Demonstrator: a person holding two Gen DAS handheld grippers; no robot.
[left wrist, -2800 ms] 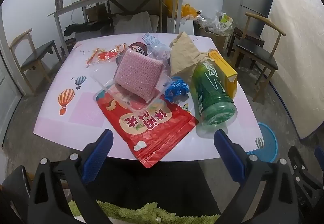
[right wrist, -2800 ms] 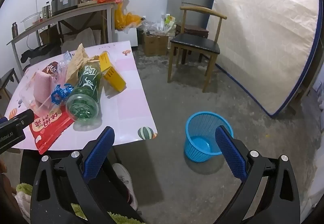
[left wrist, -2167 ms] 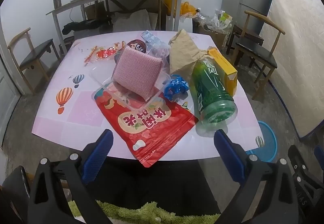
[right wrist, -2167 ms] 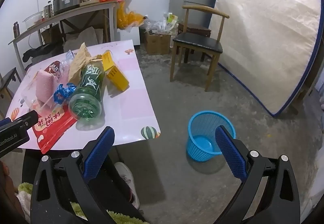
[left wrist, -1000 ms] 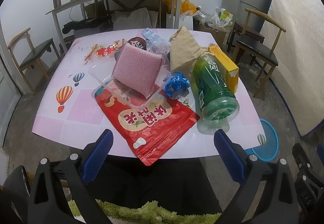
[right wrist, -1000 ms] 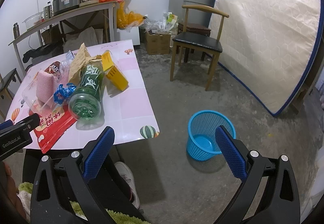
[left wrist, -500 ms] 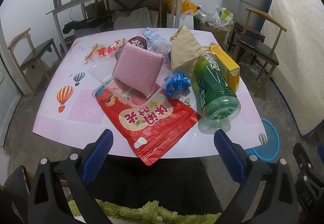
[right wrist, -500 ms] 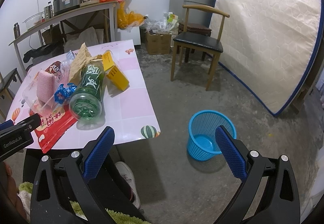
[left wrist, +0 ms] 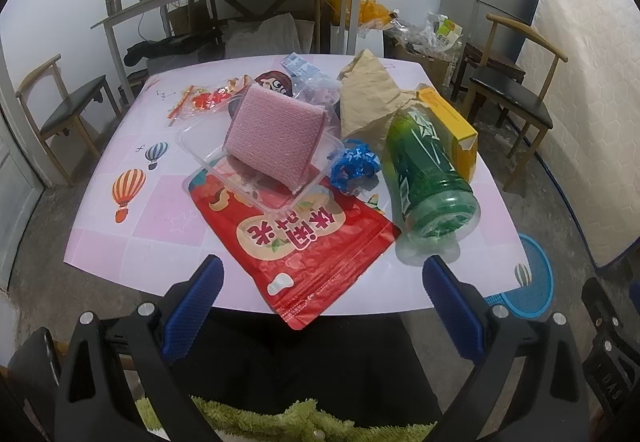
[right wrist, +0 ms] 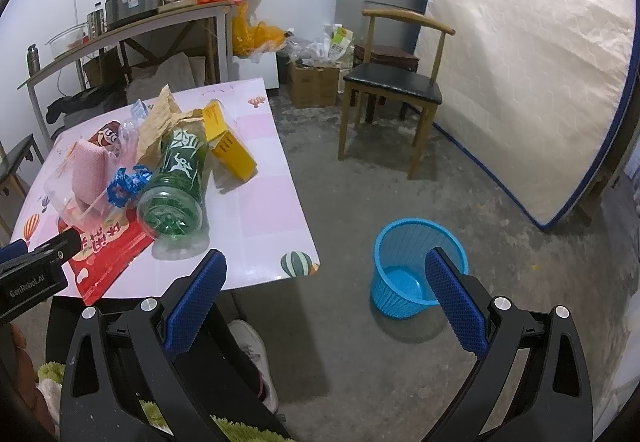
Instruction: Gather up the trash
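Nothing collected yet, by the look of it: trash heaped centre frame on the pink table (left wrist: 132, 230) in the left wrist view, bin (right wrist: 418, 262) lower right of centre in the right wrist view, on the floor well apart from the table and seemingly empty. Left gripper (left wrist: 320, 298) wide apart at the bottom of its frame, holding nothing, short of the table's near edge; right gripper (right wrist: 326, 290) likewise wide apart and empty, over the floor with the bin showing between its fingers. Main risk, likely: the green bottle (left wrist: 430, 166) lying on its side right of centre, long axis running from upper middle toward lower right, base toward the camera, neck tucked up under the brown paper (left wrist: 368, 98); round and slick, so apt to roll off the near right edge if nudged or pinched off-centre. Second risk: the red pouch (left wrist: 304, 238) overhanging the near edge at lower centre, long axis slanting from upper left to lower right, with the clear tray (left wrist: 208, 146) and pink sponge (left wrist: 276, 130) resting on its far end; pulling it could drag or tip those. Yellow box (left wrist: 452, 122) just behind the bottle, touching it, blue wrapper (left wrist: 356, 166) between tray and bottle: small, easy to scatter.
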